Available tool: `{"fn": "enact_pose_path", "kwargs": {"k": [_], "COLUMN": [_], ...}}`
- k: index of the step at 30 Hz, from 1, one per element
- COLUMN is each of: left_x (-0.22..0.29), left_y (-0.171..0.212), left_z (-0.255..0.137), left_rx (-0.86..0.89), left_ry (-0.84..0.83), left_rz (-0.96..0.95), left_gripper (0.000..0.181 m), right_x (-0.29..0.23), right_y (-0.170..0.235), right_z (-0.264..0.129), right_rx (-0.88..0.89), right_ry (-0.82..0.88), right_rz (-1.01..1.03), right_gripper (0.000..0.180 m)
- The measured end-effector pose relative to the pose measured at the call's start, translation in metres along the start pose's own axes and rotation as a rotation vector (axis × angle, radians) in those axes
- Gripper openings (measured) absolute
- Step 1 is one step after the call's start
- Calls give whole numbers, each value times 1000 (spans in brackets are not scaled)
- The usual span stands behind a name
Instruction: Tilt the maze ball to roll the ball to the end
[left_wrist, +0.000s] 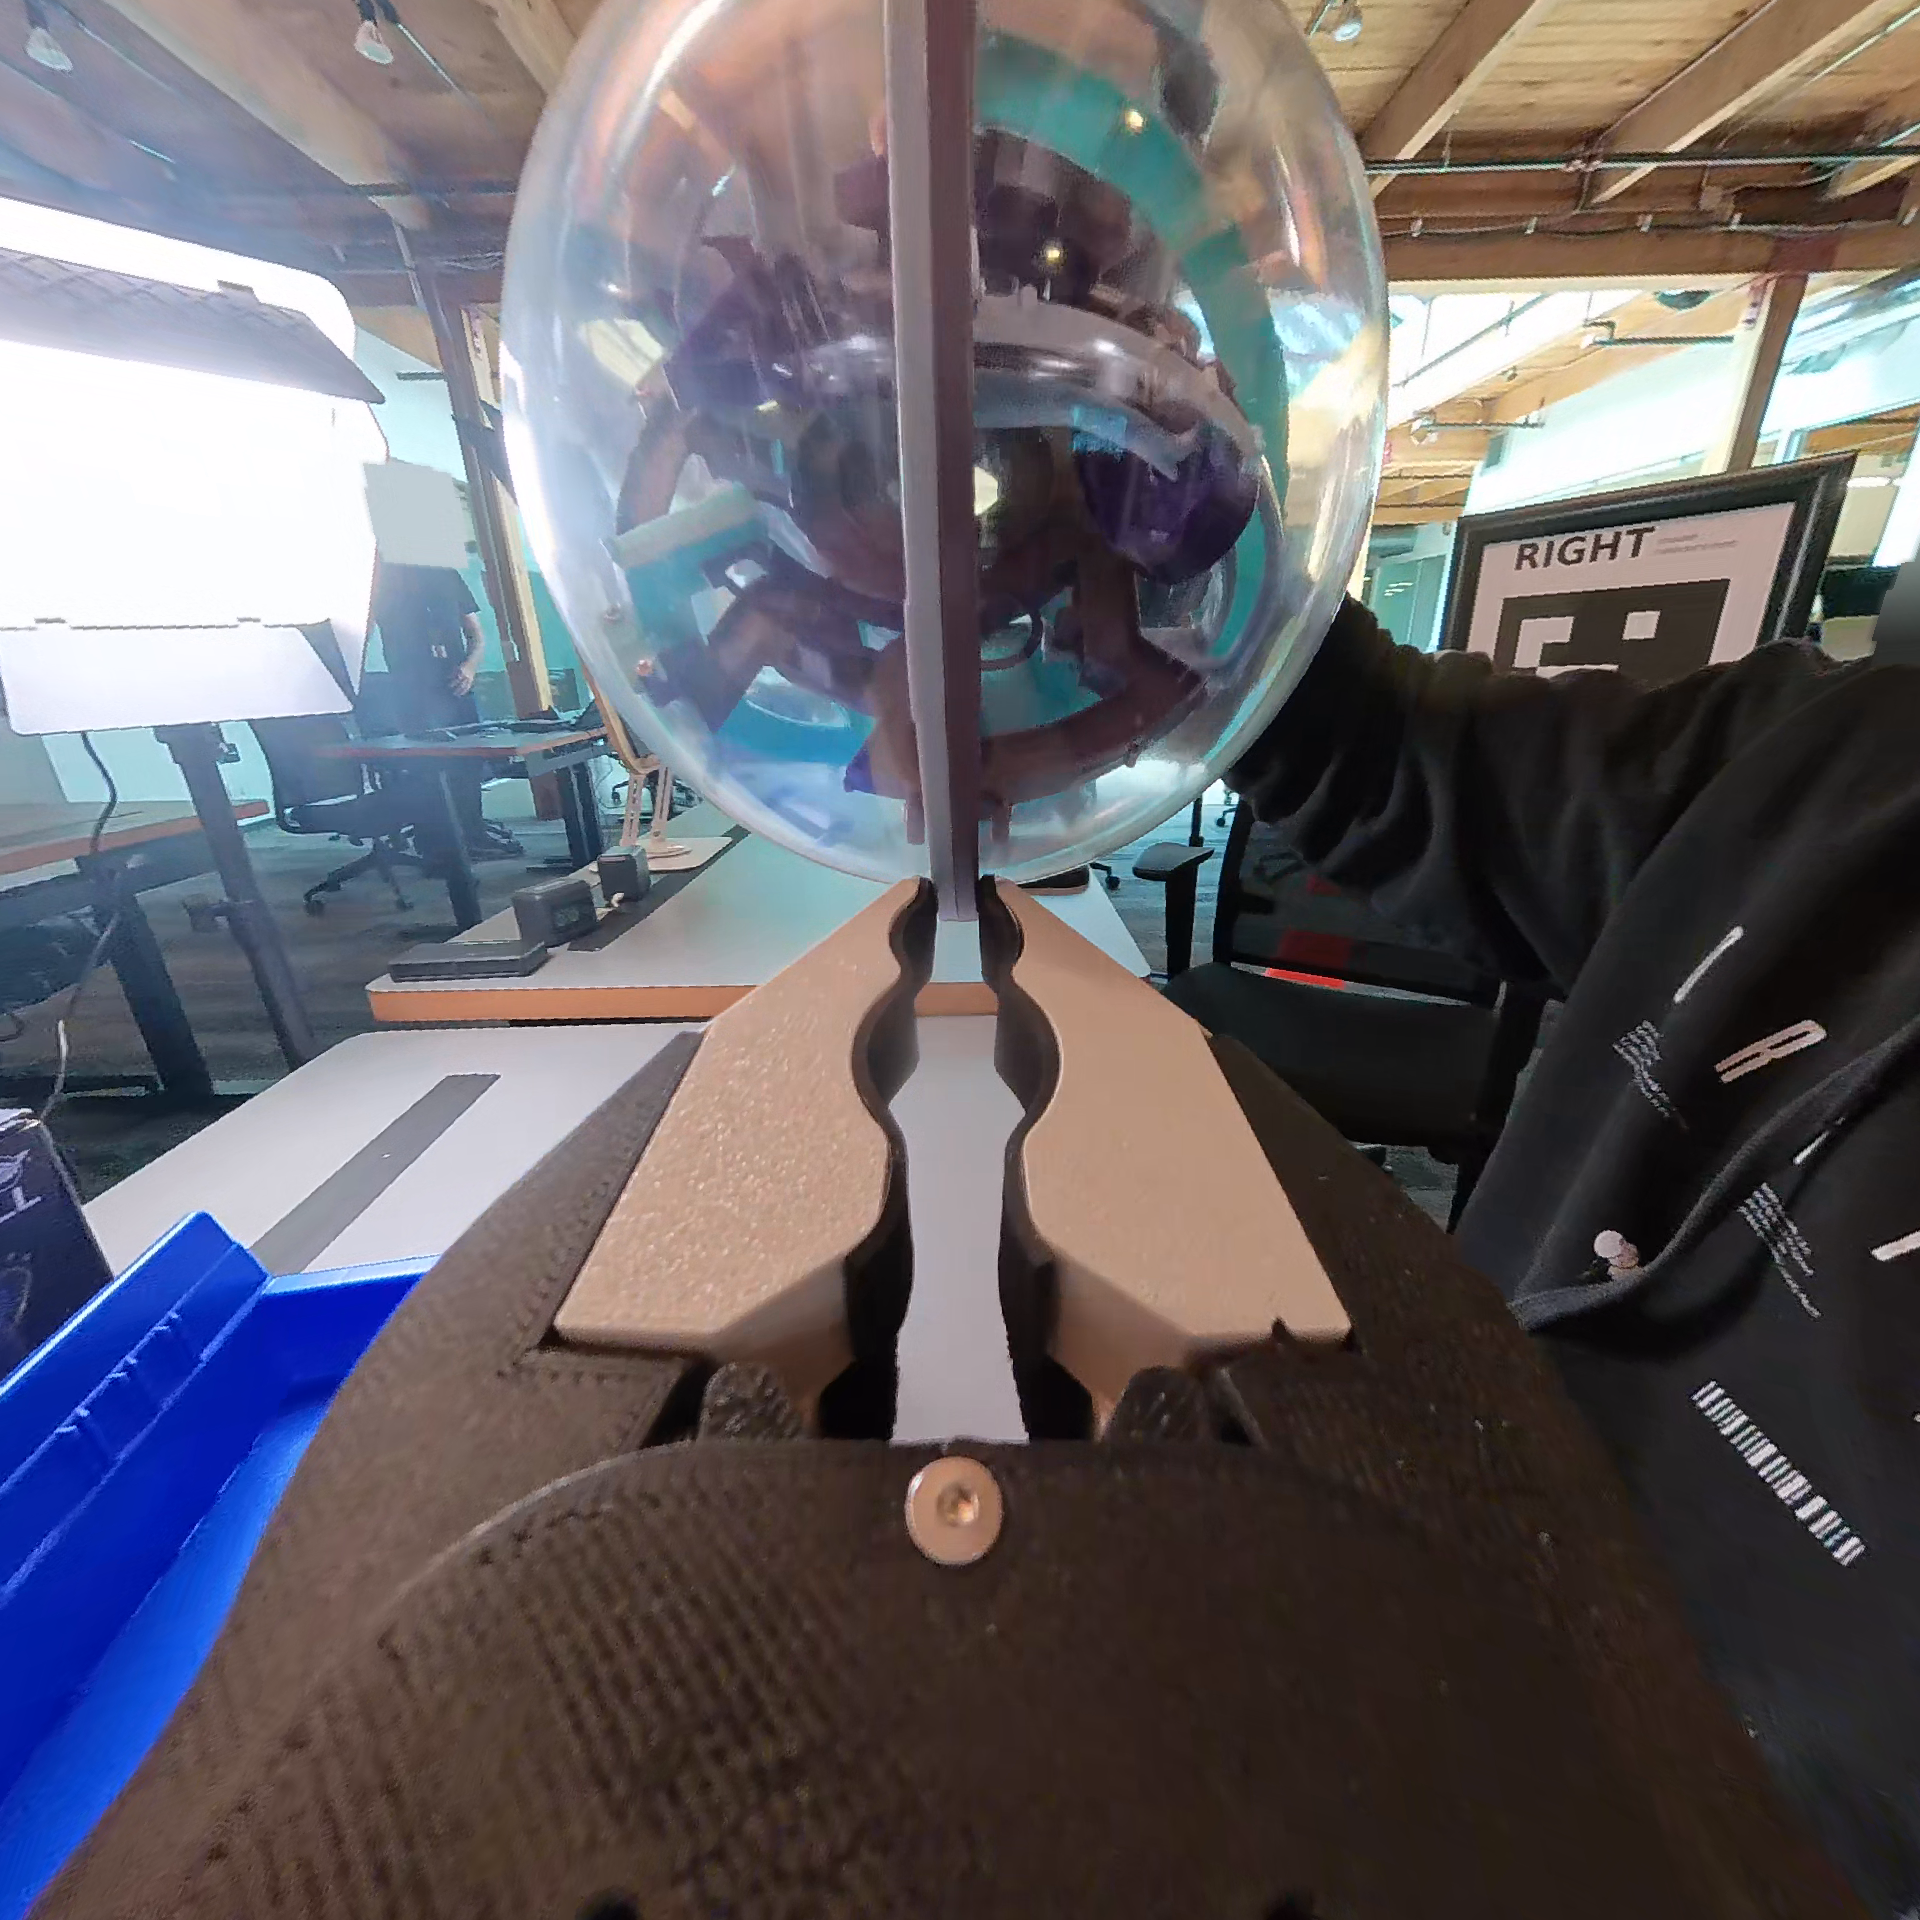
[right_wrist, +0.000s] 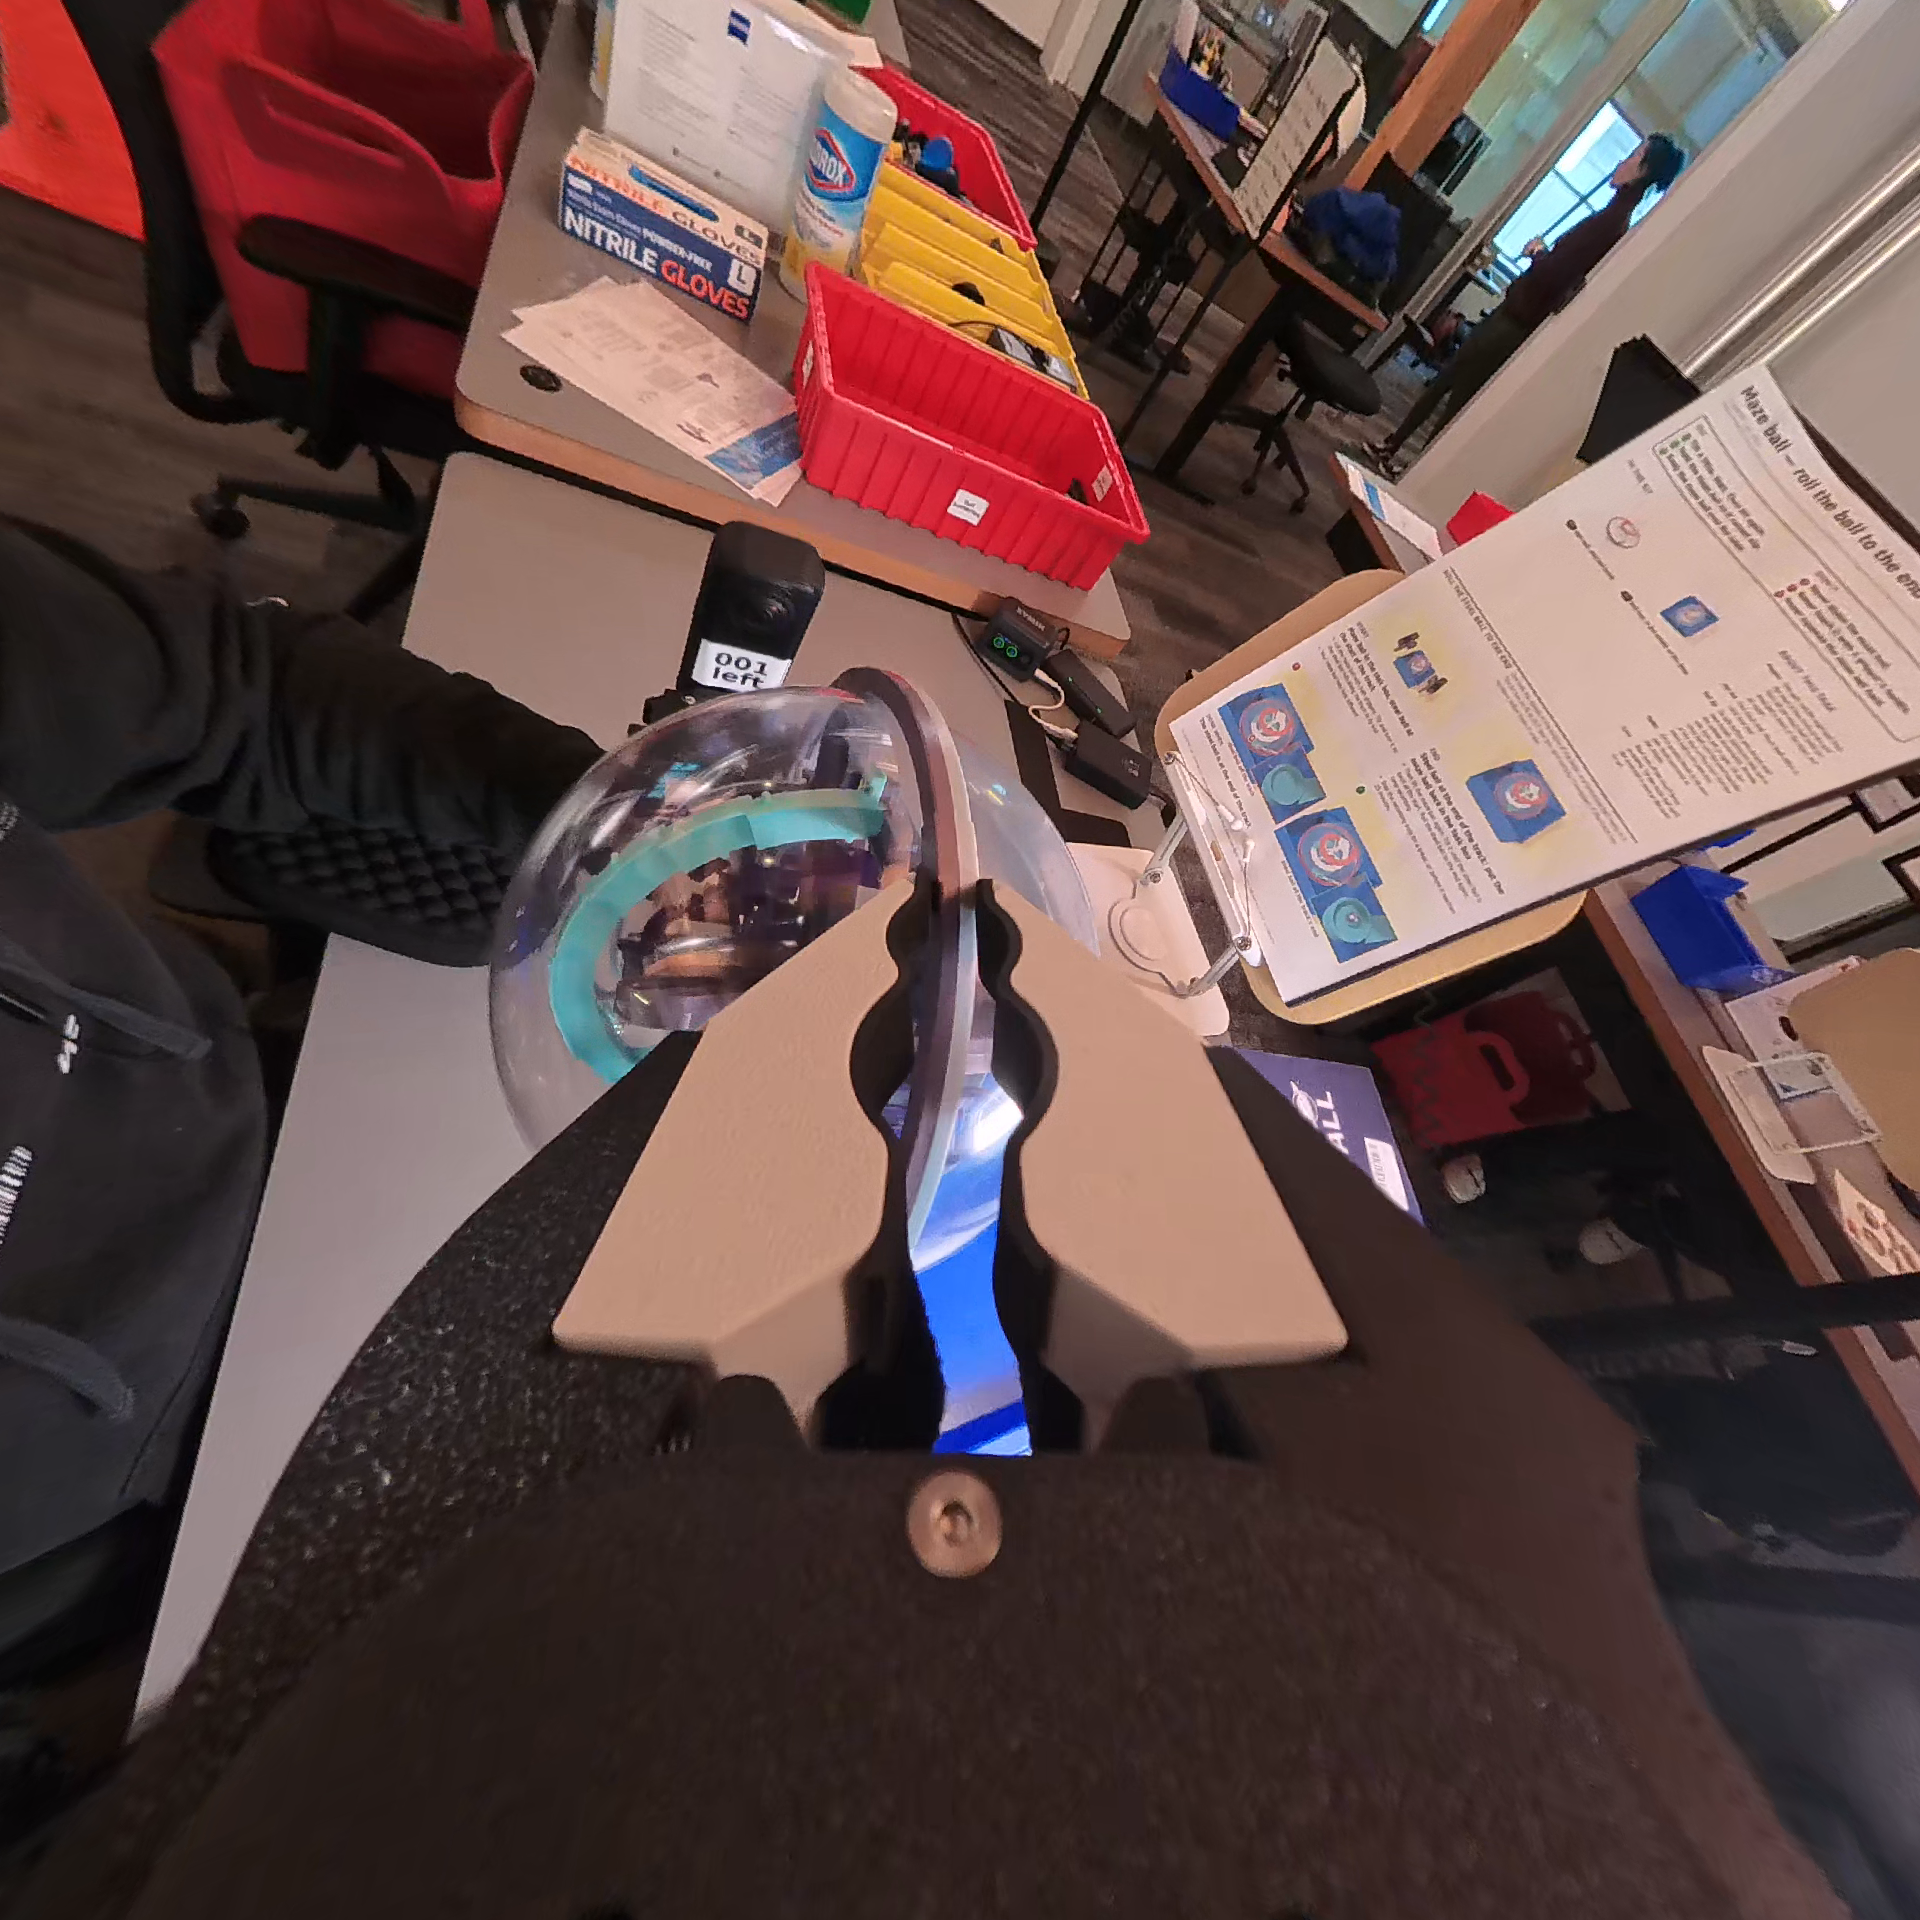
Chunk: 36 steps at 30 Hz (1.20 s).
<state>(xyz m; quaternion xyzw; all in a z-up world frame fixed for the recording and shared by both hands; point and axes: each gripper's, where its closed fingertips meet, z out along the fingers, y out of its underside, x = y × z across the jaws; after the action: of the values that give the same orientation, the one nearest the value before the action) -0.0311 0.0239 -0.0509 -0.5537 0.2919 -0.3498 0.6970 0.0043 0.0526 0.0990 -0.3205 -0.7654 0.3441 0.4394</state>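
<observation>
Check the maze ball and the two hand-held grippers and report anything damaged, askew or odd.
Nothing stands out. The maze ball is held off the table, its clear shell unbroken where it shows. The left hand-held gripper and the right hand-held gripper each pinch its flat rim. The papers by the red bin are merely loose.

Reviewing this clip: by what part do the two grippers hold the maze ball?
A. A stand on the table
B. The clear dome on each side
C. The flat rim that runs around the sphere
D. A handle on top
C: in both wrist views, the fingers of the left gripper and the right gripper are closed on the thin flat rim of the maze ball, held up off the table.
</observation>
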Motion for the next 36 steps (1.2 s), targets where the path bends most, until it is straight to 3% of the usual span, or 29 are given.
{"fn": "enact_pose_path", "kwargs": {"k": [16,36], "left_x": [-3,-8], "left_y": [-20,-34], "left_z": [-7,-36], "left_rx": [26,60], "left_ry": [-68,-125], "left_rz": [98,79], "left_gripper": [7,7], "right_x": [-1,17], "right_y": [-23,81], "right_z": [0,-4], "right_rx": [33,230], "right_ry": [42,28], "right_rz": [-96,240], "right_gripper": [6,6]}}
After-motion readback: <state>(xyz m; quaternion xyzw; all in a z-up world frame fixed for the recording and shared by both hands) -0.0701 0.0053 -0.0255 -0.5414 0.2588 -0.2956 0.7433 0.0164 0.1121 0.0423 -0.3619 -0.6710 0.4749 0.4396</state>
